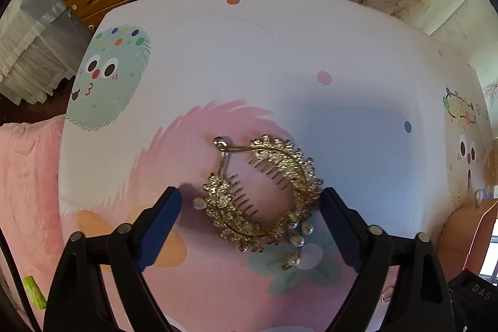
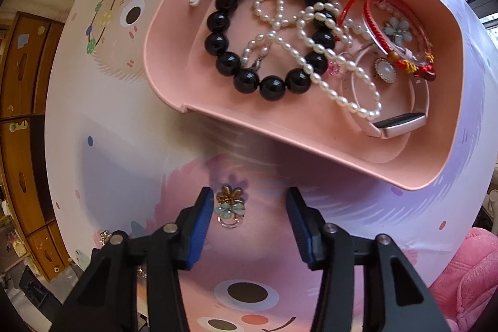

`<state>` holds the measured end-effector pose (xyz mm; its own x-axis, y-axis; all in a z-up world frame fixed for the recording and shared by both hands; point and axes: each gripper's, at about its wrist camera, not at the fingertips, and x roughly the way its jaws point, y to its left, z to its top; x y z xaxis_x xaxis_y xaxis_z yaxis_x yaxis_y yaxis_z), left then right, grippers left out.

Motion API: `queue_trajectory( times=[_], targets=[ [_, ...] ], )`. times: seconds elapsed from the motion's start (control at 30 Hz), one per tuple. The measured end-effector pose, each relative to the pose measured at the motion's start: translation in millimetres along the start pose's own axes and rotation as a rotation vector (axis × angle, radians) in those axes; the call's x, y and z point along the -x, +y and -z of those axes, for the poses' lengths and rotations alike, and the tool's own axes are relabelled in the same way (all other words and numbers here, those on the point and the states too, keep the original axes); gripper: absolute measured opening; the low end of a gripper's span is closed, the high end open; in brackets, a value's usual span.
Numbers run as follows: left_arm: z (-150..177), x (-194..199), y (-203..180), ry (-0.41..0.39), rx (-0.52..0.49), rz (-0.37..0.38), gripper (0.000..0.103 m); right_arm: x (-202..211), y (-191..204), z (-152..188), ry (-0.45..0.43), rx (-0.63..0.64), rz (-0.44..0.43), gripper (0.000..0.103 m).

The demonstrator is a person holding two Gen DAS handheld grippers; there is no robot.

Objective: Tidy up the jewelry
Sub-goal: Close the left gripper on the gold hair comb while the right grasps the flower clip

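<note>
Between left gripper pads: gold comb lying on table, straddled wide, not yet gripped. Right gripper half open, hovering around flower ring, untouched. Tray near. Risking snagging dangling pearls, or ring skidding off-centre.
</note>
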<state>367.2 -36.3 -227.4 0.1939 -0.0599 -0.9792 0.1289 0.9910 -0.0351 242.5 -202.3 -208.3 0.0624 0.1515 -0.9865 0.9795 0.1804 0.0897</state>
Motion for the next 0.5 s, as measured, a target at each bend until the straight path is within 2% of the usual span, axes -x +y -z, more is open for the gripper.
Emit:
queue_trajectory(
  times=[0.03, 0.17, 0.27, 0.33, 0.5],
  targets=[
    [1.3, 2.8, -0.7, -0.006, 0.001, -0.001, 0.078, -2.2, 3.9, 3.1, 0.000, 0.003, 0.002, 0.044],
    [2.7, 5.4, 1.8, -0.016, -0.011, 0.003, 0.077, -5.9, 13.3, 5.9, 0.019, 0.020, 0.004, 0.038],
    [5.6, 7.7, 2.6, -0.028, -0.007, 0.006, 0.073, -7.8, 10.7, 5.7, 0.012, 0.013, -0.004, 0.032],
    [9.2, 8.4, 3.5, -0.028, -0.008, 0.006, 0.073, -8.4, 11.3, 6.4, 0.004, 0.014, -0.012, 0.022],
    [10.3, 8.0, 10.9, -0.014, 0.003, 0.011, 0.072, -11.4, 11.1, 5.6, 0.017, 0.015, -0.062, 0.021]
  ],
)
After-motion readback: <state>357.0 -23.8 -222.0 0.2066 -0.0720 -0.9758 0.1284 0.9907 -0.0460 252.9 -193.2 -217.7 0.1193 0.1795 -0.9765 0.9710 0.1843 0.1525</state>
